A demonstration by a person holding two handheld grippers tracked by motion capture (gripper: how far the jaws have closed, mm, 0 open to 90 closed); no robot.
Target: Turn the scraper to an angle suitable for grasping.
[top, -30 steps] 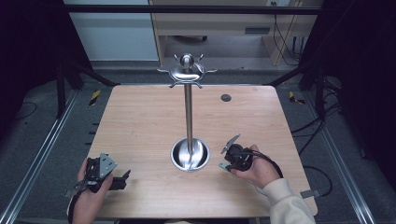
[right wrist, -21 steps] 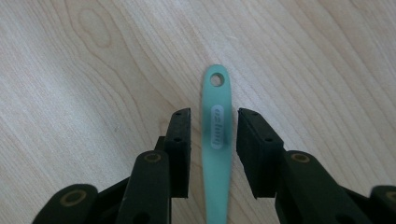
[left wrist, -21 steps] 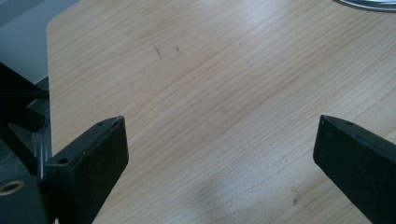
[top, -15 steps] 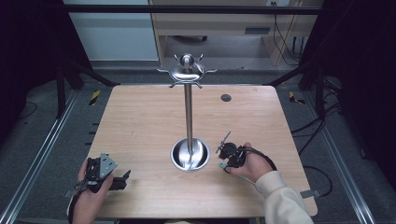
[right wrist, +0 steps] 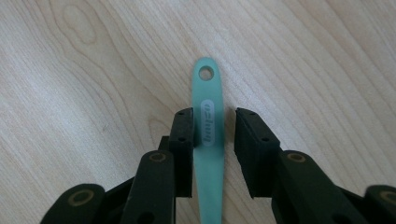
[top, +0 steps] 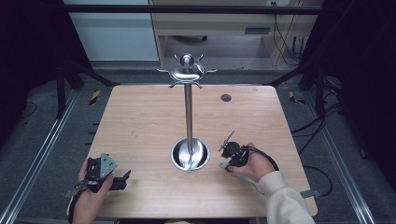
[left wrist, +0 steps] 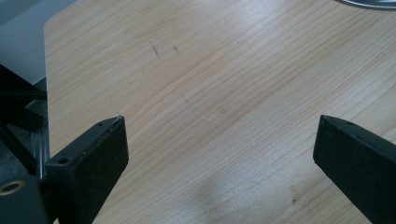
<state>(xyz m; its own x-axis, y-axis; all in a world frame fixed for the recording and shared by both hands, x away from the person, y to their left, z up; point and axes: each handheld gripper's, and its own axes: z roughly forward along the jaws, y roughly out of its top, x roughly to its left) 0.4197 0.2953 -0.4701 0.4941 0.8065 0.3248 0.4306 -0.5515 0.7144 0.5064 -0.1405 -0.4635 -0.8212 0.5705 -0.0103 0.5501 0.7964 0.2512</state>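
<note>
Left gripper [top: 122,179]: near the front-left corner of the table [top: 140,121], held in the left hand [top: 88,196]; jaws wide apart over bare wood, nothing between them; grey three-cornered plate on top.
Stand [top: 188,116]: steel pole upright at table centre, round dish base [top: 189,155] at its foot, ring of hooks [top: 187,73] at the top; rim of the base at the upper right edge of the left gripper view.
Right gripper [right wrist: 214,135]: just right of the dish base, held in the right hand [top: 254,163]; jaws narrowly parted, 1 on each side of the handle.
Green handle [right wrist: 208,140]: flat, mint-coloured, lying on the wood between the 2 jaws; left jaw touching or nearly touching, a small gap at the right jaw; hanging hole at the far end, past the jaw tips.
Grommet [top: 226,98]: dark, round, far right part of the table, well apart from both grippers.
</note>
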